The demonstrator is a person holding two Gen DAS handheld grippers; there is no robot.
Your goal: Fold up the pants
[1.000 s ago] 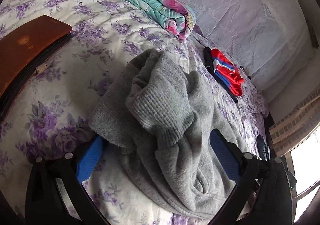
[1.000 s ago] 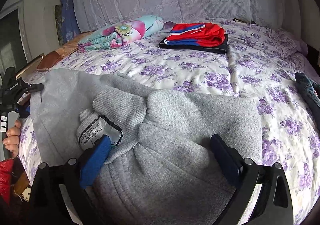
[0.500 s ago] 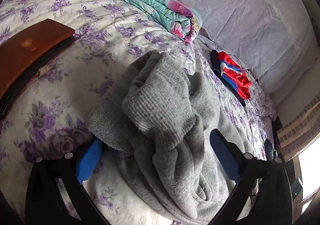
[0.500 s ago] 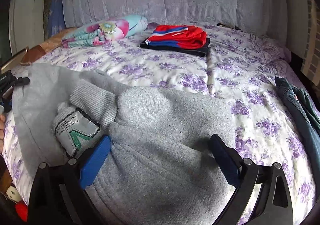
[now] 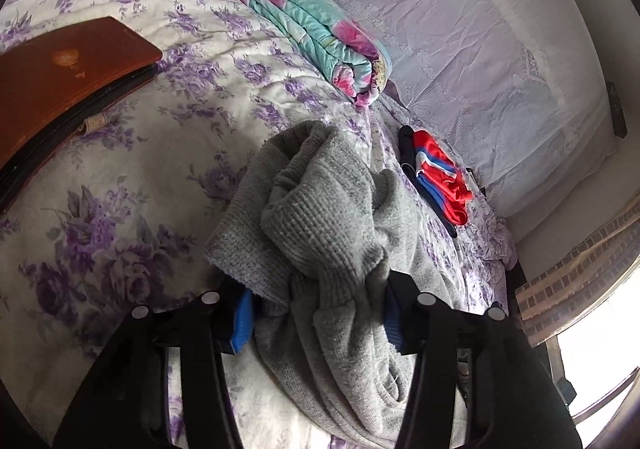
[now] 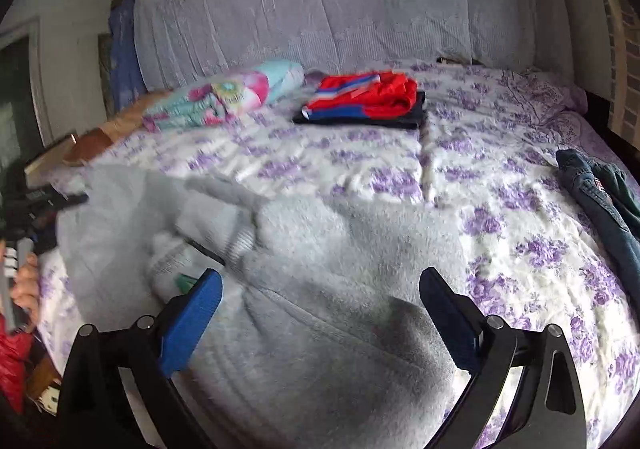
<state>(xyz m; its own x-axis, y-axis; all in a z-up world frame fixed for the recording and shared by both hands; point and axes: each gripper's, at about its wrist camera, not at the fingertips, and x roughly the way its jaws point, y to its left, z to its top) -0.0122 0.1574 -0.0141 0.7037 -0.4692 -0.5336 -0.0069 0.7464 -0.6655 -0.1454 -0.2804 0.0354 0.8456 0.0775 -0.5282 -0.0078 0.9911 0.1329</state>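
Lower part of the bunched grey knitted pants (image 5: pixel 328 233) cut off by the bottom edge, right-wrist view smeared by motion, dark blue jeans (image 6: pixel 600 201) at the bed's right edge cropped, label on the grey cloth unreadable

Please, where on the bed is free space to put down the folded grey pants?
Bare quilt lies between the grey pants and the red-blue folded clothes, and between the pants and the jeans. The far left is crowded: floral blanket, brown board.

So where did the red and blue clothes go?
The folded red and blue clothes lie far up the flowery bed near the headboard, just right of the rolled turquoise blanket in the right wrist view.
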